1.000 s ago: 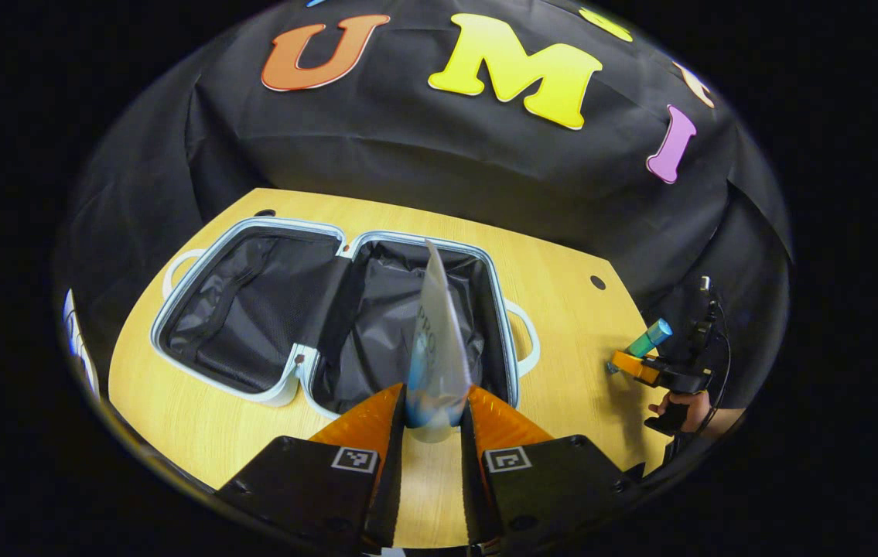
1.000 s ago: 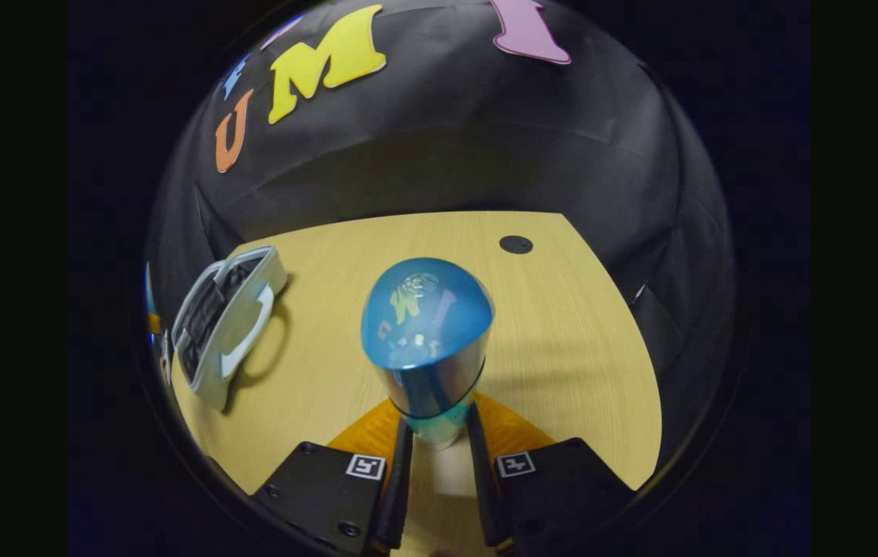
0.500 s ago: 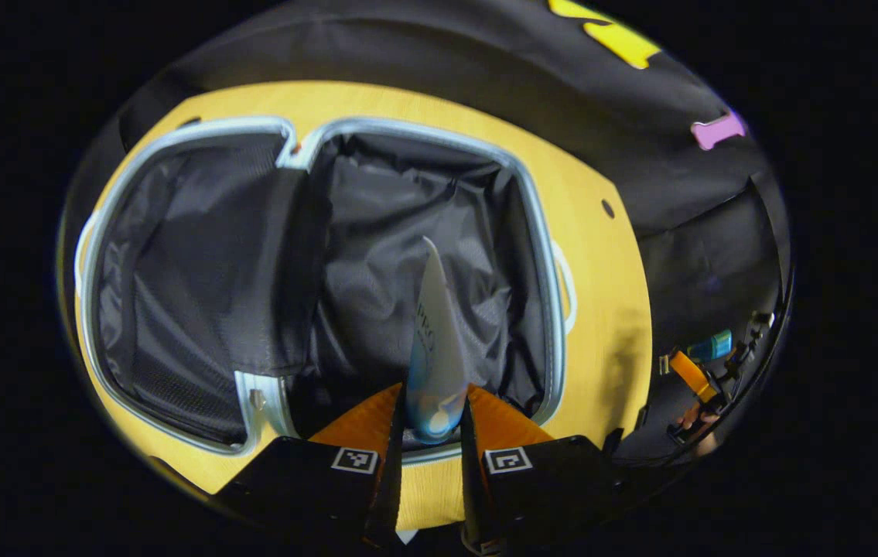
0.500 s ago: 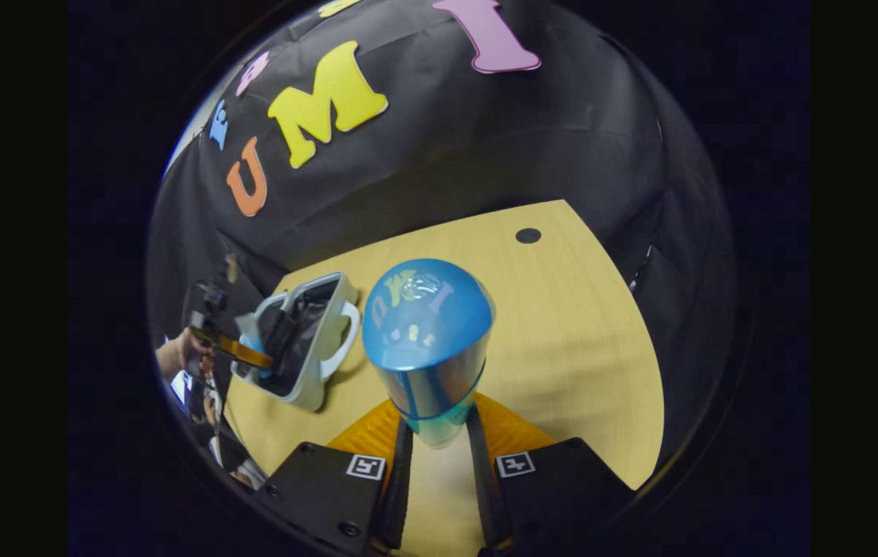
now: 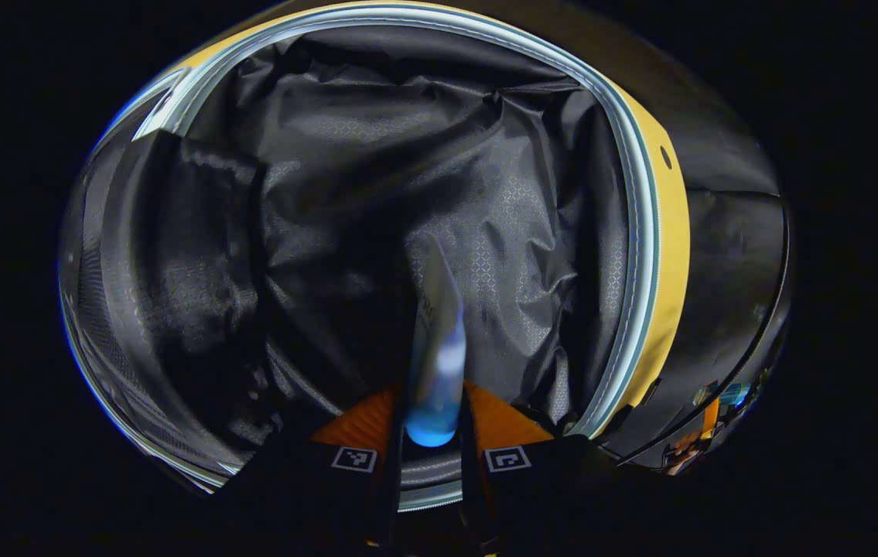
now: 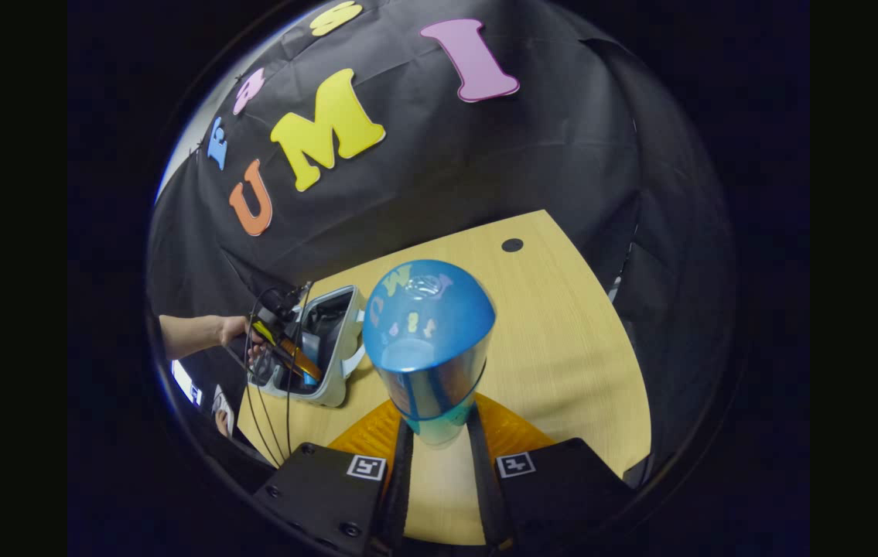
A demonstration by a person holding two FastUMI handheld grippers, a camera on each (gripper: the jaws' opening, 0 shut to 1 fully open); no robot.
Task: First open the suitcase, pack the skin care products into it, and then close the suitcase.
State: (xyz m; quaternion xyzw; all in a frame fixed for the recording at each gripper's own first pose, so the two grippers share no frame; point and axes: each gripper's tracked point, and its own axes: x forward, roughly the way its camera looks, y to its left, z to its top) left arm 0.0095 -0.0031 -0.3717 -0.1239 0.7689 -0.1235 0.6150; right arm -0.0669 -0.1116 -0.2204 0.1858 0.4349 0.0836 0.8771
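In the left gripper view my left gripper is shut on a flat white-and-blue tube, held down inside the open suitcase's right half, close over its black lining. The pale blue rim curves around it. In the right gripper view my right gripper is shut on a silvery bottle with a round blue cap, held above the wooden table. Farther left there, the open suitcase lies on the table with the left gripper and a hand reaching into it.
The wooden table has a round black grommet near its far edge. Black cloth walls close in the back and sides. Cables hang from the left gripper near the table's front left edge.
My left gripper has dropped with the tube from above the table down into the suitcase's right half. The right gripper, holding the bottle, has turned left, bringing the suitcase more into its view.
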